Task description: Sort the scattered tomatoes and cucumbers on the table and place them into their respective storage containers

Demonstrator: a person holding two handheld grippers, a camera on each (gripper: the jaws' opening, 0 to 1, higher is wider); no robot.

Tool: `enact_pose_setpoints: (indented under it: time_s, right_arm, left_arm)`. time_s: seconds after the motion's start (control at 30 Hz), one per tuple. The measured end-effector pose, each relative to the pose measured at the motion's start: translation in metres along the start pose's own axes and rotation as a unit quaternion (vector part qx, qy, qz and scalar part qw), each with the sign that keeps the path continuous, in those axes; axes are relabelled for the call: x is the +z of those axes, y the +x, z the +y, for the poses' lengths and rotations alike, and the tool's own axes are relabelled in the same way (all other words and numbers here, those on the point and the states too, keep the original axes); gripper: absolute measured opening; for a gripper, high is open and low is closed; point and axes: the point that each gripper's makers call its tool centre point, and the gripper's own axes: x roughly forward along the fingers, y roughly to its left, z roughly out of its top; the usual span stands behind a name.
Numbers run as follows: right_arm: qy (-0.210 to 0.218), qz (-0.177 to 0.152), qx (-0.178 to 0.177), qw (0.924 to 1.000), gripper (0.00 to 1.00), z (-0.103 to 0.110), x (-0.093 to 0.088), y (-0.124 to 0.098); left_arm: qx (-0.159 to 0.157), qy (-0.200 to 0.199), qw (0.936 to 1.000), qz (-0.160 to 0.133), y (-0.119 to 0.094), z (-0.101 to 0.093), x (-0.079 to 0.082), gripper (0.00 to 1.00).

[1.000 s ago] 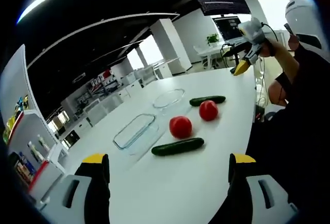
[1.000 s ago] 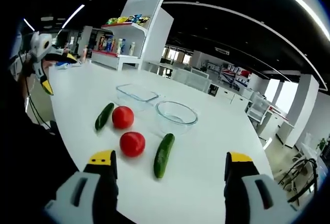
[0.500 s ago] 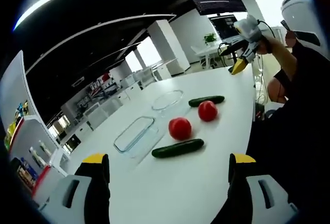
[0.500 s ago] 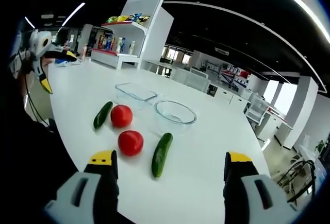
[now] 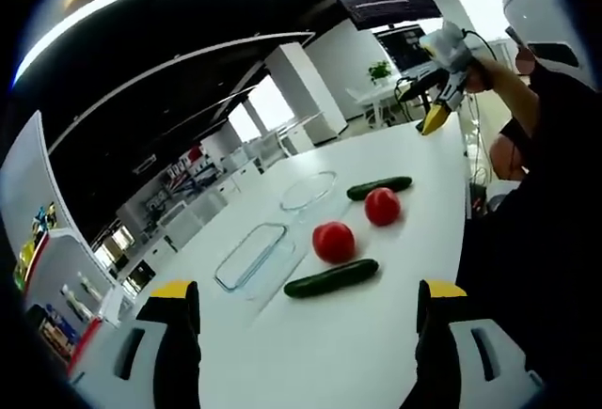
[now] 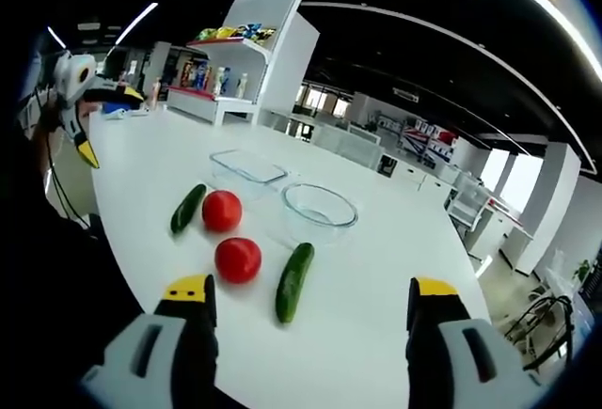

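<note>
Two red tomatoes (image 6: 222, 210) (image 6: 238, 259) and two green cucumbers (image 6: 188, 209) (image 6: 293, 281) lie together on the white table (image 6: 376, 315). Behind them stand an empty rectangular glass dish (image 6: 247, 166) and an empty round glass bowl (image 6: 320, 212). My right gripper (image 6: 309, 289) hovers open in front of the near cucumber, holding nothing. In the left gripper view the same tomatoes (image 5: 334, 241) (image 5: 382, 206), cucumbers (image 5: 331, 278) (image 5: 379, 186), dish (image 5: 249, 256) and bowl (image 5: 308, 190) lie ahead of my open, empty left gripper (image 5: 308, 301).
A person in dark clothes (image 5: 536, 240) stands at the table's edge between both grippers. Raised at the far right of the left gripper view is the right gripper (image 5: 435, 99). A white shelf unit (image 6: 254, 23) with colourful goods stands beyond the table.
The left gripper view has drifted a little, so the vegetables sit slightly lower and further right in it. Nothing on the table has moved, and both grippers stay open.
</note>
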Motion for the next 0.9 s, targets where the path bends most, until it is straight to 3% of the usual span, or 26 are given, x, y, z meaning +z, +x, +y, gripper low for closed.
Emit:
enact_pose_setpoints:
  time_s: [0.2,0.47,0.83,0.9]
  right_arm:
    - [0.001,0.003,-0.002,1.0,0.81,0.0,-0.002,0.001]
    - [0.003,0.0,-0.005,1.0,0.81,-0.001,0.0,0.001]
    - [0.007,-0.006,0.018,0.9998,0.8,0.008,0.003,0.001]
    - [0.005,-0.008,0.016,0.9998,0.8,0.007,0.005,0.002]
  left_arm:
    - [-0.006,-0.001,0.9999,-0.012,-0.001,-0.002,0.005,0.95]
    - [0.0,0.004,1.0,-0.007,-0.001,-0.001,0.002,0.95]
    - [0.011,0.004,0.9997,-0.02,0.003,0.005,0.004,0.95]
    - [0.016,0.013,0.9997,-0.01,0.006,0.006,0.0,0.95]
